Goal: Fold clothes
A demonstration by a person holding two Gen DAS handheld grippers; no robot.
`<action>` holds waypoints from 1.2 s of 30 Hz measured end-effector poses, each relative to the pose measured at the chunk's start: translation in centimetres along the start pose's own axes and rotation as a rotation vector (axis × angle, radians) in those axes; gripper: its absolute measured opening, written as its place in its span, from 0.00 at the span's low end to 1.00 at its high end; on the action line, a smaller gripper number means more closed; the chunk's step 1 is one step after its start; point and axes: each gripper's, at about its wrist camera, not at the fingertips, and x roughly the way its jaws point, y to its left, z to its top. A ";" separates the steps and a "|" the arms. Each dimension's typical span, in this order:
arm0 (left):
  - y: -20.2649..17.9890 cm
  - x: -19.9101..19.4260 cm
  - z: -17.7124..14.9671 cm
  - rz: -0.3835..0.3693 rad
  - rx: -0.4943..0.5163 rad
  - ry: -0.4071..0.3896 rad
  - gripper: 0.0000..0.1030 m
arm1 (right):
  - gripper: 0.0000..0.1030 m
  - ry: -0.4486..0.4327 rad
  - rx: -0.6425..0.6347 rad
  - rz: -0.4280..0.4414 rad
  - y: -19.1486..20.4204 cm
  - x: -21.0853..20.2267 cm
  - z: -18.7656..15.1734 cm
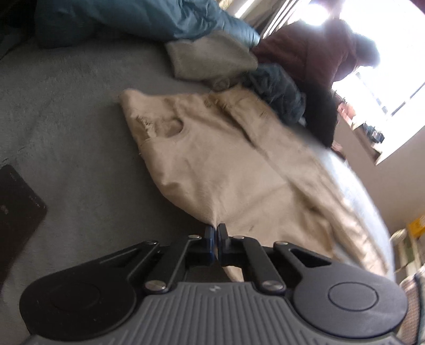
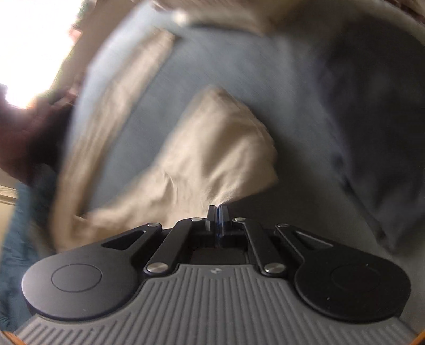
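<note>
A beige garment with frayed holes lies spread on the grey bed cover. My left gripper is shut on the garment's near edge, the cloth pulled into a pinch between the jaws. In the right wrist view, which is blurred by motion, my right gripper is shut on another part of the same beige garment, which hangs in folds in front of it above the grey-blue cover.
A heap of other clothes lies at the far side: a teal jacket, a grey piece, a dark blue piece and a maroon one. A black flat device lies on the left. A bright window is behind.
</note>
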 end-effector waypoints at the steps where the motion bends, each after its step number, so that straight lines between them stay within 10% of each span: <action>1: 0.0 0.6 -0.1 0.020 0.017 0.020 0.03 | 0.00 0.021 0.017 -0.025 -1.0 1.2 -0.6; 6: -1.1 1.6 -0.7 0.086 0.118 0.029 0.03 | 0.00 0.063 0.056 -0.104 -4.3 4.0 -1.9; 11: -1.2 0.7 -0.9 0.138 0.126 0.015 0.48 | 0.05 0.037 -0.014 -0.150 -5.3 3.4 -1.4; 21: -4.5 -1.3 -1.8 0.092 0.269 -0.073 0.52 | 0.48 -0.192 -0.175 -0.053 -2.7 5.3 8.7; 30: -8.3 3.0 -4.7 0.037 0.430 0.001 0.52 | 0.40 -0.088 -0.014 0.161 -3.9 8.5 11.3; 36: -8.0 3.6 -5.5 0.032 0.419 0.031 0.53 | 0.41 0.022 -0.415 0.334 1.1 6.2 5.8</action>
